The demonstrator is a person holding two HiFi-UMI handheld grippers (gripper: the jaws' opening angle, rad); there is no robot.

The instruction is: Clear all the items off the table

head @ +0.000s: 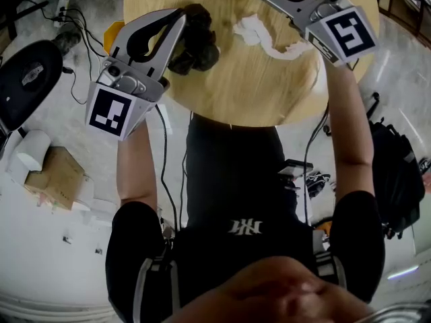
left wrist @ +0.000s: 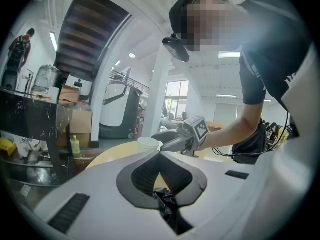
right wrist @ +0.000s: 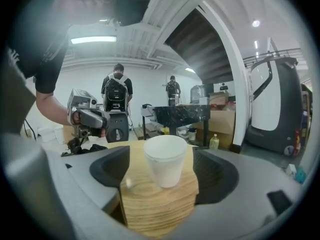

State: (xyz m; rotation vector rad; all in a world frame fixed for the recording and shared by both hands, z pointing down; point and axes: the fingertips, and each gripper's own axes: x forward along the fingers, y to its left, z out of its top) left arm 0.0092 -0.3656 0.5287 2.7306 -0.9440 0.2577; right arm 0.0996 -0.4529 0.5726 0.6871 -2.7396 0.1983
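White foam cup stands upright on the round wooden table, between the parted jaws of the right gripper, with neither pad touching it. The left gripper is clamped on a black wad near the table's edge. Crumpled white paper lies just beside the right gripper.

Risks: the cup looks light, so an off-centre closure may tip it and a hard one may crush it. The loosely pinched wad may slip.

Not resolved: the cup's contents, the wad's material, and the cup itself in the head view.
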